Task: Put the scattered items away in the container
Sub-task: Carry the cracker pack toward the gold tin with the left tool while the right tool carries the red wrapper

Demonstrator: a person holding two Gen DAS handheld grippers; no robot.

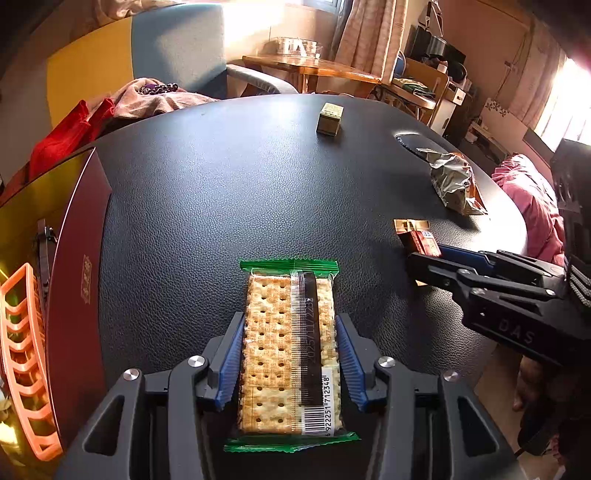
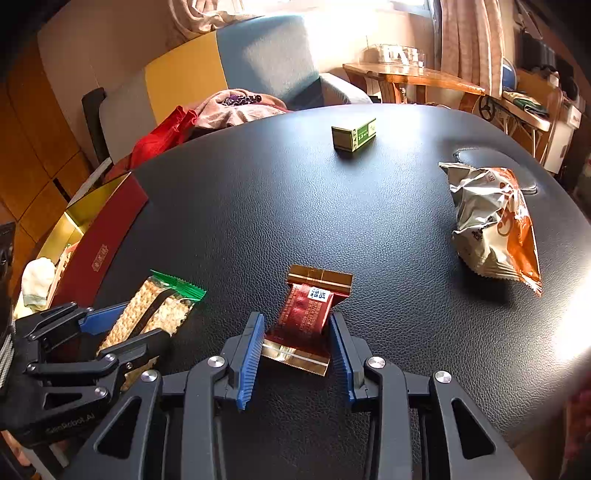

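Sunlight is pouring through the curtained window (image 2: 461, 33), washing over the wooden side table (image 2: 410, 75) and grey-blue armchair (image 2: 273, 55).

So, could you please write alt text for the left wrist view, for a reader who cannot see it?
The left hand-held gripper clamps a green-edged cracker packet lying on a black table. To the right, the right hand-held gripper closes on a red snack packet; a red box stands at the left.

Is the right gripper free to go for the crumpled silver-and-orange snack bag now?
Probably not yet: the right gripper is closed on the red-and-gold wrapped snack. The crumpled silver-and-orange snack bag lies unobstructed on the black table.
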